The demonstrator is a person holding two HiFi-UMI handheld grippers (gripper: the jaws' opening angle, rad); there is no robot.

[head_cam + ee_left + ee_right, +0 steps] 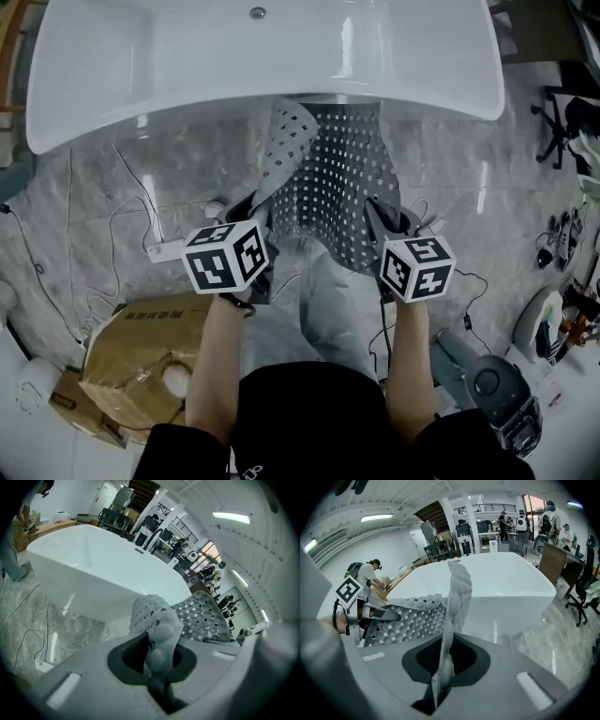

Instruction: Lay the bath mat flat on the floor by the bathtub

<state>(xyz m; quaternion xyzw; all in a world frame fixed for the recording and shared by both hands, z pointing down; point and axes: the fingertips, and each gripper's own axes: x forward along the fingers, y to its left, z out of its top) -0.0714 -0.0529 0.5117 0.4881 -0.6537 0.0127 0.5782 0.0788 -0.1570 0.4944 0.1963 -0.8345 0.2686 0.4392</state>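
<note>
A grey perforated bath mat (328, 183) with suction cups hangs in the air between my two grippers, just in front of the white bathtub (187, 66). Its far left corner is folded over. My left gripper (255, 225) is shut on the mat's near left edge, whose bunched fold (157, 625) fills the jaws. My right gripper (380, 230) is shut on the near right edge, which stands as a thin upright sheet (452, 616) in the jaws. The tub (497, 588) lies straight ahead in both gripper views, behind the mat (201, 616).
Marble-look floor (112, 187) runs along the tub. A white power strip with cords (164, 248) lies at left, cardboard boxes (141, 361) at near left. A grey machine (492, 384) and cables sit at near right, a chair base (553, 122) at far right.
</note>
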